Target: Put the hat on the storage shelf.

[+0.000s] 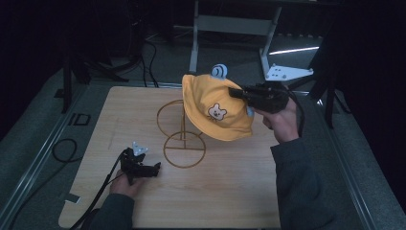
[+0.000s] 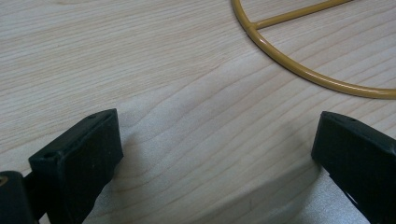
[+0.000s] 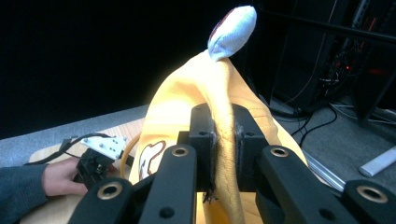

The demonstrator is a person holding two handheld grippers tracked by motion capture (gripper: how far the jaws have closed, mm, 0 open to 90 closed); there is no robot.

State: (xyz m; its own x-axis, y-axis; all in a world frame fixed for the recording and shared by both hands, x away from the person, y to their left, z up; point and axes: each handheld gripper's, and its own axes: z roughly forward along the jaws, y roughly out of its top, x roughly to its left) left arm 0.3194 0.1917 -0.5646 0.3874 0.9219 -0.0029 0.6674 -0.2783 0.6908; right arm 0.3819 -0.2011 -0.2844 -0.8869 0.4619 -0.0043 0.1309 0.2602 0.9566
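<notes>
Hat: a yellow child's bucket hat [image 1: 216, 106] with a bear face on the front and a pale blue ear on top, held up in the air above the far middle of the surface, its brim hanging down toward the person.
Stand: a gold wire hat stand [image 1: 181, 135] just left of and below the hat; its round base lies flat on the wooden surface [image 1: 230, 191] and its upright post rises to a ring that sits beside the hat's left edge.
Key relation: the hat lies up and to the right of the stand's ring, so I judge that the coming move is leftward and down onto it; whether cloth already touches the wire cannot be told.
Right claw [image 3: 223, 140]: clenched on a fold of the hat's cloth at its right side, jaws pinching the fabric between them.
Left claw [image 2: 215, 154]: released, jaws wide apart, resting low on the surface just near the stand's base ring, grasping nothing.
Nearer hand: the right, which carries the hat.
</notes>
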